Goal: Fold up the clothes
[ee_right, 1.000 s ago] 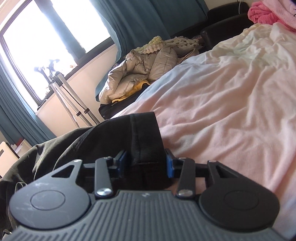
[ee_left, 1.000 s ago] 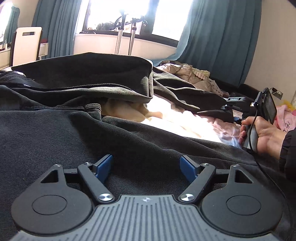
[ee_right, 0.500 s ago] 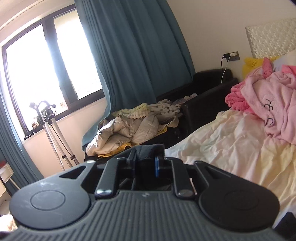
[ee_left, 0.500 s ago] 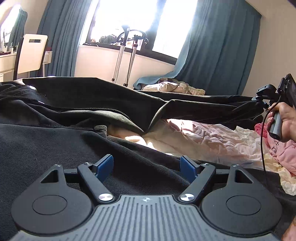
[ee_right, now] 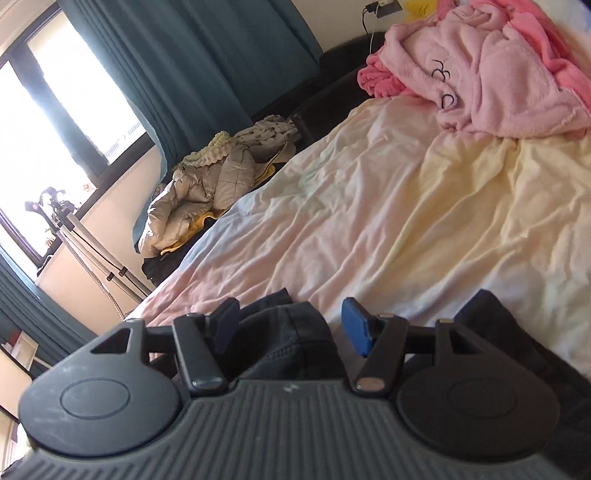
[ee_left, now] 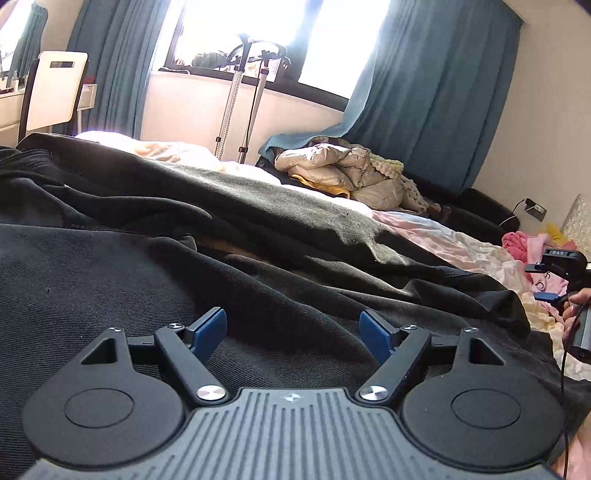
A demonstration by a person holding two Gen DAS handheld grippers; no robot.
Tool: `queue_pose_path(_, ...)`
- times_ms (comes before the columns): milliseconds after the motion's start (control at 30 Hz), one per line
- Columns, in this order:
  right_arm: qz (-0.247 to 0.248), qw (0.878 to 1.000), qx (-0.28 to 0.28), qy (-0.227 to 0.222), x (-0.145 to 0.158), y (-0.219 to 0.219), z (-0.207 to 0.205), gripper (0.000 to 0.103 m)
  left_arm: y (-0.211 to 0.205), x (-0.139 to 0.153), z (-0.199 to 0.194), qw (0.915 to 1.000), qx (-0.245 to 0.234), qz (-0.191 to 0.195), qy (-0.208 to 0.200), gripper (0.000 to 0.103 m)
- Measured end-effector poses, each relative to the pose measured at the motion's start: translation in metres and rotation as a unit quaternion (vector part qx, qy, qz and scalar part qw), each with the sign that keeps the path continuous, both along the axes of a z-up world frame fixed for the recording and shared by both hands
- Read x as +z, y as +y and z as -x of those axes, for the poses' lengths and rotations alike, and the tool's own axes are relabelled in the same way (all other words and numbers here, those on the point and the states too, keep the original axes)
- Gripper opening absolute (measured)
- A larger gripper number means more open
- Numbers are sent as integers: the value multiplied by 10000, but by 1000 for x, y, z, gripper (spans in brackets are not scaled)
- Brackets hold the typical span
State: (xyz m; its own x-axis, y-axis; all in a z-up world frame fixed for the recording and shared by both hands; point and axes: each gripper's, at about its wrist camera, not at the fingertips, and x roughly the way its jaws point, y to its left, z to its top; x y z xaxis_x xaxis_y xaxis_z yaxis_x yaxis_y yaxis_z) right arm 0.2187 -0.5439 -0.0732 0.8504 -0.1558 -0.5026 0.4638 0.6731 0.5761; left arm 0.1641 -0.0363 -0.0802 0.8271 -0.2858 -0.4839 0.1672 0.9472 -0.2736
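Sun floods my feeds through a wide window (ee_left: 236,33) framed by teal curtains (ee_left: 432,99). A white chair (ee_left: 55,88) stands left; a wall socket (ee_left: 536,209), possibly with a charger, sits right.

The left gripper (ee_left: 293,328) sits low and level, its blue pads spread wide with nothing between them. At three o'clock from it, the right hand (ee_left: 578,314) grips its handle upright. The right gripper (ee_right: 291,325) points toward twelve o'clock, jaws parted.
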Motion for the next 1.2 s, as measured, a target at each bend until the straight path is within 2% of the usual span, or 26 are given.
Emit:
queue_pose_path(67,-543,9984,130,-97,-15,7,20,65,4,0,-1,9999,39,74,104,82)
queue_pose_path(167,-1403,9894,379,-62,-32,22,34,69,7,-1,-1,9998,57,108,162,82)
queue_pose_path(300,-1894,9806,499,86,-47,45,36,81,7,-2,0,9997,33,108,195,82)
queue_pose_path(367,-1919,9804,435,28,-51,48,28,83,7,-3,-1,9998,18,76,207,82)
queue_pose_path(433,-1696,9851,273,-1,-49,42,11,82,7,-5,-2,9997,5,67,237,82)
queue_pose_path(467,-1569,9874,203,-34,-47,40,3,74,8,-6,-4,9996,9,67,261,82)
queue_pose_path(500,-1356,9904,197,-170,-33,41,-6,45,8,-7,-4,9996,16,67,285,82)
queue_pose_path(567,-926,9946,184,-442,-5,43,-22,7,9,-9,-6,9995,32,72,293,82)
queue_pose_path(700,-61,9950,157,-981,51,48,-55,5,11,-11,-8,9996,53,79,263,82)
queue_pose_path(867,980,9823,110,-1591,117,52,-95,5,12,-12,-8,9996,13,123,272,82)
queue_pose_path(967,795,9923,-146,-939,86,30,-86,5,12,-10,-6,9997,-56,127,224,82)
queue_pose_path(1067,569,9972,-402,-267,52,8,-76,6,11,-9,-3,9997,-131,118,196,82)
queue_pose_path(1133,-89,9976,-576,374,-6,-11,-64,6,11,-8,-1,9996,-181,112,178,82)
queue_pose_path(1200,-584,9938,-694,649,-49,-16,-47,6,10,-8,0,9996,-198,101,178,82)
